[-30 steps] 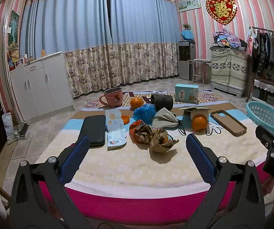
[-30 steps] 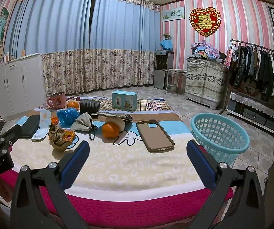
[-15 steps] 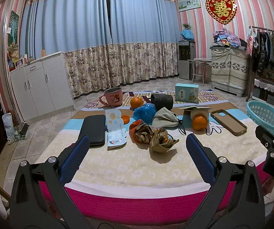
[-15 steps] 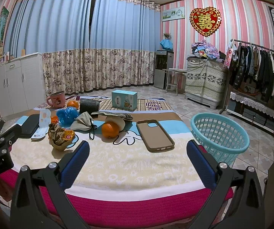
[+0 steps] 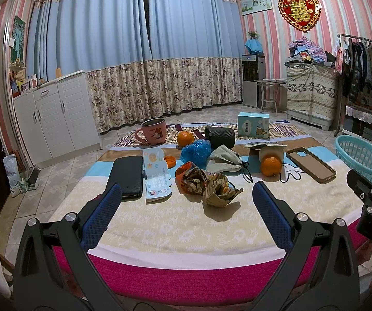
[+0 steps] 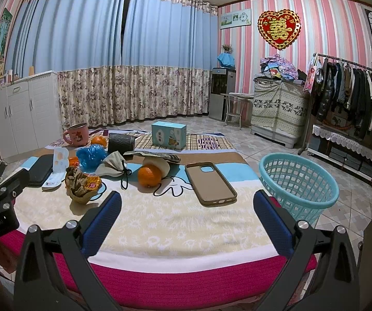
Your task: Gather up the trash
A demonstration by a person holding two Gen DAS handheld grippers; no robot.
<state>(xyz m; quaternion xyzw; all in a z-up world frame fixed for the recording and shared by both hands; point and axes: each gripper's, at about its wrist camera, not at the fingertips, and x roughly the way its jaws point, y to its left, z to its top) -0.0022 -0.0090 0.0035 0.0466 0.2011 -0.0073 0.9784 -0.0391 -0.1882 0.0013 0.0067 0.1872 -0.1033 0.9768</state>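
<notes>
The left gripper (image 5: 186,202) hung with its jaws spread wide and nothing between them, above the near edge of the cloth-covered table (image 5: 175,230); the crumpled brown wrappers (image 5: 212,185) lay just ahead of it, between its fingertips in that view. The right gripper (image 6: 187,202) was likewise wide apart and empty, with the brown phone case (image 6: 210,182) straight ahead, the wrappers ahead to its left, and the turquoise basket (image 6: 298,185) beside the table to its right.

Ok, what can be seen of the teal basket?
The basket is a round, light teal plastic tub with lattice walls and a thick rolled rim. It stands upright on the tiled floor, just off the right edge of the table, beside the phone case. Its inside looks empty. Neither gripper touches it.
</notes>
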